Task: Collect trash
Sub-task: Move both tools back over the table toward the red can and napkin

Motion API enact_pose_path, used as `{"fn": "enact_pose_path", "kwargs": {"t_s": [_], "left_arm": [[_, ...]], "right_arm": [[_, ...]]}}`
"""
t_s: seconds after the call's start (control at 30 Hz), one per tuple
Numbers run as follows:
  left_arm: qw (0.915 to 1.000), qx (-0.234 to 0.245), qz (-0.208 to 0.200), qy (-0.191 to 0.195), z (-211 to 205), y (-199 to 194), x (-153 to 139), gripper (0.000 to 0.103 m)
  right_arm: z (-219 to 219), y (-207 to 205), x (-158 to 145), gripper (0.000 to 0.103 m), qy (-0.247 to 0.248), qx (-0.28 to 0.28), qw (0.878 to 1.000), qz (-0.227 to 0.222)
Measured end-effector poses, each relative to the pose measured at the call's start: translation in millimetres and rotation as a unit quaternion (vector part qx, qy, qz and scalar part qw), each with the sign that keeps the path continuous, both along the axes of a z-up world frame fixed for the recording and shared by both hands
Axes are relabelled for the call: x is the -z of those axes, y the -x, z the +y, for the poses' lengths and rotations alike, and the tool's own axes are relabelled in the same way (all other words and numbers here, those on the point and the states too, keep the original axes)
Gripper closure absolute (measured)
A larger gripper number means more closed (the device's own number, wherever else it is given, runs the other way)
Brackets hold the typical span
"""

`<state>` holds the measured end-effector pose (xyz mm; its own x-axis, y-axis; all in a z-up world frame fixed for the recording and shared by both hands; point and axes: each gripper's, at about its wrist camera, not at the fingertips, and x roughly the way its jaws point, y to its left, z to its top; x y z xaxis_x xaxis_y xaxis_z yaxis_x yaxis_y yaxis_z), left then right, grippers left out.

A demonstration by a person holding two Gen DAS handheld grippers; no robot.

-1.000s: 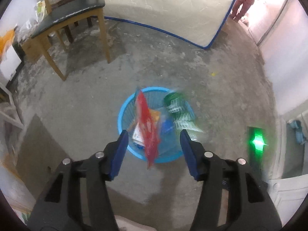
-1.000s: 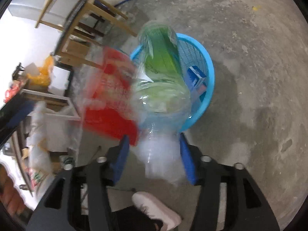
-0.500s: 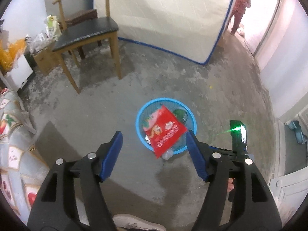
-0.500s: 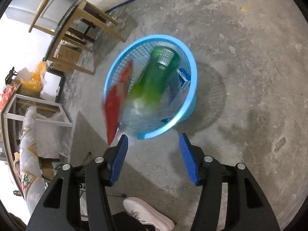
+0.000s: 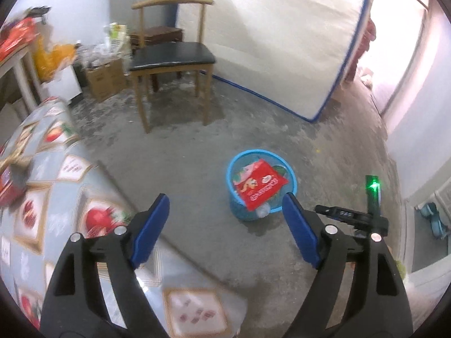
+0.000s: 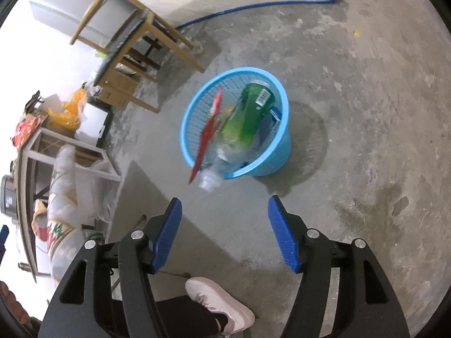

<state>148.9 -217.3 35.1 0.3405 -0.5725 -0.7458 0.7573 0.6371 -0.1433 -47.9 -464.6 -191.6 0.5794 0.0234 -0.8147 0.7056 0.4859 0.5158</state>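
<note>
A light blue mesh basket (image 5: 290,174) (image 6: 279,152) stands on the concrete floor. In it lie a red snack packet (image 5: 259,187) (image 6: 210,129) and a green plastic bottle (image 6: 248,112), whose clear neck end (image 6: 210,180) sticks out over the near rim. My left gripper (image 5: 225,219) hangs high above the floor, its jaws opening, nothing between them. My right gripper (image 6: 224,222) is nearer the basket, jaws also opening and empty. The right gripper's body with a green light (image 5: 372,188) shows in the left wrist view.
A wooden chair (image 5: 172,56) (image 6: 135,42) stands behind the basket, before a leaning mattress (image 5: 267,28). A table with a fruit-print cloth (image 5: 56,197) is at my left. Boxes and bags (image 5: 104,76) lie by the wall. A white shoe (image 6: 220,301) is below the right gripper.
The red packet and the green bottle have dropped from my grippers into the basket. Both grippers rose and pulled back; the left jaws widened and the table came into its view.
</note>
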Motion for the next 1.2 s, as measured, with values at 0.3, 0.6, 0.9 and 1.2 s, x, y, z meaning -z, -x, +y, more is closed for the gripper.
{"fn": "enact_pose_path", "kwargs": {"t_s": [0.3,0.6,0.9,1.2], "left_arm": [[0.9939,-0.106,-0.009,0.028,138,23,-7,0.016],[0.9704,-0.233,-0.019,0.059,263,38,-16,0.009],[0.9399,-0.322,-0.011,0.114,353,25,-24,0.008],[0.9445,-0.305,-0.024,0.120,381,-41,-34,0.008]], "right_arm": [[55,-18,-97,0.029,0.081,-0.067,0.993,-0.062],[146,-96,-165,0.028,0.113,-0.208,0.964,-0.119],[267,-202,-208,0.028,0.105,-0.357,0.913,-0.165],[360,-323,-218,0.028,0.008,-0.442,0.878,-0.183]]}}
